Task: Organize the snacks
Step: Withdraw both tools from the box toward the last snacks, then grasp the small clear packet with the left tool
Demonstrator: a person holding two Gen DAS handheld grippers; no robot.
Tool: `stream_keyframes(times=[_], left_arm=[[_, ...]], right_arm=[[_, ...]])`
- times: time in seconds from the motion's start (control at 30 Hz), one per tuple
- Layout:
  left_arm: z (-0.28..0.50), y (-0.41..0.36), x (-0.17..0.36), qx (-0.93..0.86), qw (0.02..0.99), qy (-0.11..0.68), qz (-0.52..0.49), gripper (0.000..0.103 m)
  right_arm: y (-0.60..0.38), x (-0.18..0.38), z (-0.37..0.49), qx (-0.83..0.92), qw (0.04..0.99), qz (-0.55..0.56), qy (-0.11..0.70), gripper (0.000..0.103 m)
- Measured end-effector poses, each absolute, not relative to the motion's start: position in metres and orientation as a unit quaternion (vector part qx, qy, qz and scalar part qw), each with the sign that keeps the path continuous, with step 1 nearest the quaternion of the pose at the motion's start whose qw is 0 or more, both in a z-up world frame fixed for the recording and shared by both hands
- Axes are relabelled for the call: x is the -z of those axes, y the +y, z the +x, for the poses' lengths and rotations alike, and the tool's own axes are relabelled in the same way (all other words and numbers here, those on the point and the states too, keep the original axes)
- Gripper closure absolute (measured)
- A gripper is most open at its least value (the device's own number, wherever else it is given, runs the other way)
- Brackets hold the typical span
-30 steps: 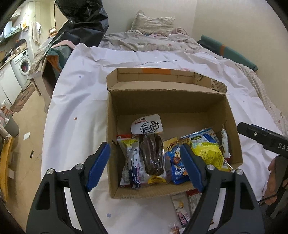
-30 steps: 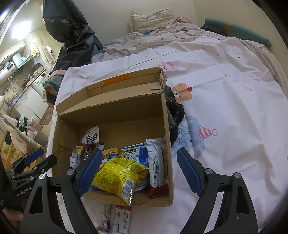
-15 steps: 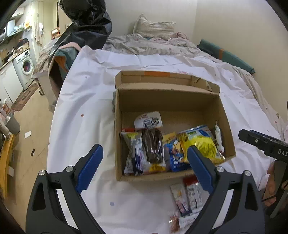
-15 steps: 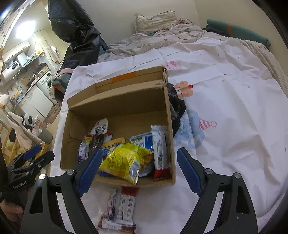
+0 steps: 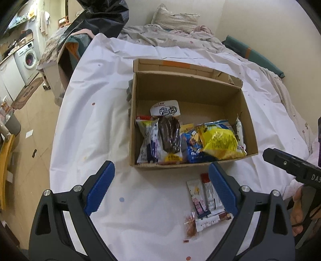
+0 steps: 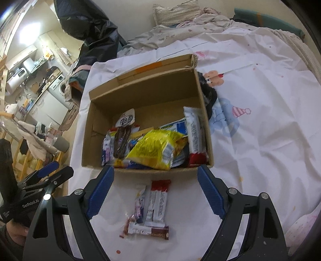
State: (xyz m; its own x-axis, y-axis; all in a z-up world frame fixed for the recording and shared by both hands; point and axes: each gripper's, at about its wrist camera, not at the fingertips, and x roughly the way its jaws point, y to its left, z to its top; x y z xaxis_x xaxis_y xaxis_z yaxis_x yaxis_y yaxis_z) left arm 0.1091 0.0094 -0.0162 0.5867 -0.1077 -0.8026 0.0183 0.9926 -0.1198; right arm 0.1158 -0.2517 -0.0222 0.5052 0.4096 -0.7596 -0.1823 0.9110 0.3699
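A white printed sheet covers the bed and fills most of both views; a pillow and crumpled bedding lie at the top of the frame, and a washing machine stands in the kitchen area at the upper left. The cardboard box sits open at centre — a yellow snack bag, a dark meat pack and other packets lie in its near half. A few loose snack bars lie on the sheet just below the box's near wall. The left gripper and right gripper both stand wide with nothing between the pads. Compared with a second ago, the box sits higher and smaller in both views, more loose bars show — and the left jaws have widened.
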Motion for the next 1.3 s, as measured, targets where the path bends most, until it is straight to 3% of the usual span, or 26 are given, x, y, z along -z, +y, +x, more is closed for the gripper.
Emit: stream_keyframes(times=[0.43, 0.8, 0.97, 1.17, 1.2, 1.27, 1.3], left_arm=[[0.103, 0.011, 0.037, 0.019, 0.87, 0.49, -0.052, 0.01], [0.109, 0.021, 0.092, -0.006, 0.81, 0.585, -0.045, 0.01], [0.102, -0.006, 0.117, 0.049, 0.78, 0.622, -0.047, 0.012], [0.093, -0.057, 0.124, 0.099, 0.781, 0.615, 0.041, 0.012], [0.093, -0.057, 0.129, 0.093, 0.778, 0.62, 0.042, 0.013], [0.094, -0.052, 0.138, 0.078, 0.769, 0.634, 0.032, 0.029], [0.096, -0.048, 0.145, 0.071, 0.762, 0.643, 0.024, 0.032]], right_arm=[[-0.25, 0.05, 0.098, -0.167, 0.83, 0.134, 0.515, 0.016], [-0.256, 0.094, 0.104, -0.138, 0.78, 0.185, 0.582, 0.016], [-0.259, 0.1, 0.108, -0.125, 0.775, 0.192, 0.589, 0.016], [-0.267, 0.097, 0.108, -0.116, 0.779, 0.197, 0.584, 0.016], [-0.27, 0.097, 0.108, -0.113, 0.779, 0.2, 0.584, 0.016], [-0.274, 0.098, 0.108, -0.109, 0.778, 0.203, 0.584, 0.016], [-0.275, 0.098, 0.107, -0.108, 0.778, 0.204, 0.584, 0.016]])
